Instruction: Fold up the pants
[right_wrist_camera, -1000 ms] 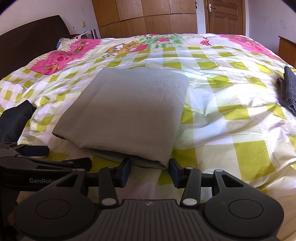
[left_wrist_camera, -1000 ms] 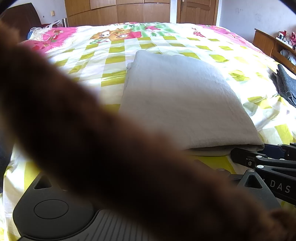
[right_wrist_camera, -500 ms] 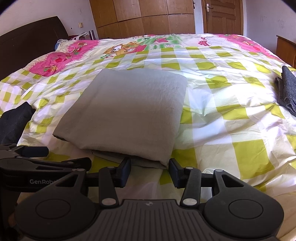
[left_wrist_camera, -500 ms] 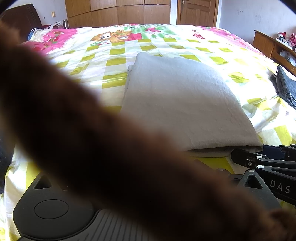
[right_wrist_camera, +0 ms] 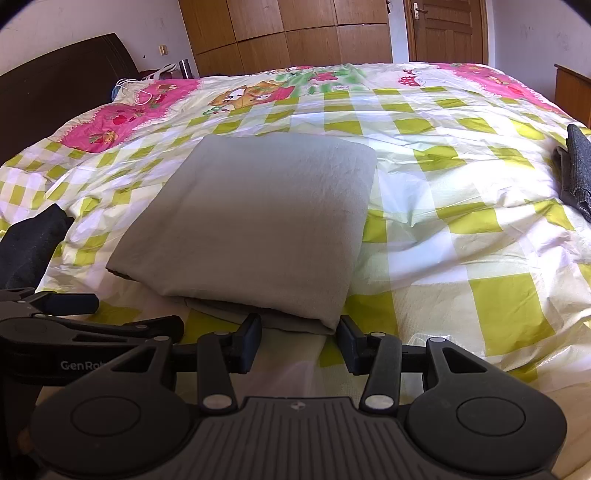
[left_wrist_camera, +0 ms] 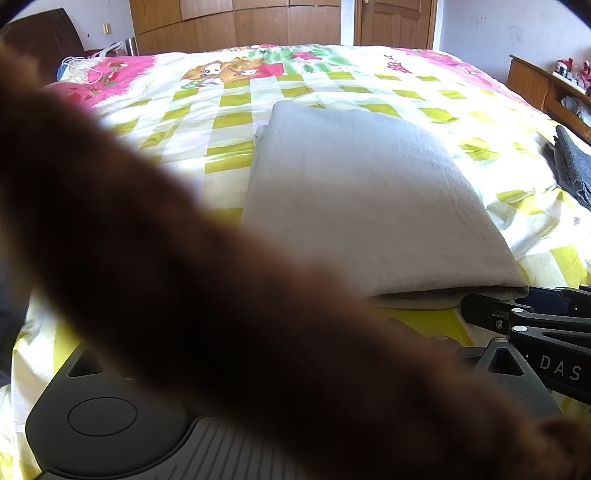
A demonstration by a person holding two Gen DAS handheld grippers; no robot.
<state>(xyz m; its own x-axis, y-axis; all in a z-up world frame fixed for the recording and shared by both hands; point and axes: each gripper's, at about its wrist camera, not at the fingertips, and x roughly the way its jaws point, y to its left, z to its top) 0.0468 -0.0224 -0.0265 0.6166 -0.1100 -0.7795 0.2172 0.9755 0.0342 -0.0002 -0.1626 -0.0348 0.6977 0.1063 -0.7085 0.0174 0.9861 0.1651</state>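
Pants [right_wrist_camera: 258,218], grey and folded into a flat, roughly square stack, lie on the bed [right_wrist_camera: 461,221] directly ahead of both grippers. The right gripper [right_wrist_camera: 299,339] has its jaws spread wide and released, holding nothing; its two fingertips [right_wrist_camera: 251,332] sit just short of the near right corner of the stack, one to either side of it, with the checked cover showing between them. The left gripper [right_wrist_camera: 110,321] appears in the right wrist view as a black linkage reaching in from the left, its tip near the near left edge of the stack; whether its jaws are released or clenched cannot be told, since in the left wrist view a blurred brown shape [left_wrist_camera: 184,295] close to the lens hides them. The folded edge of the stack faces the grippers, with layers visible beneath it; the slightly longer axis runs away from the cameras toward the wooden wardrobe [right_wrist_camera: 295,33]. A dark garment [right_wrist_camera: 576,170] lies well apart at the right edge of the bed, and another dark cloth [right_wrist_camera: 33,243] at the left.
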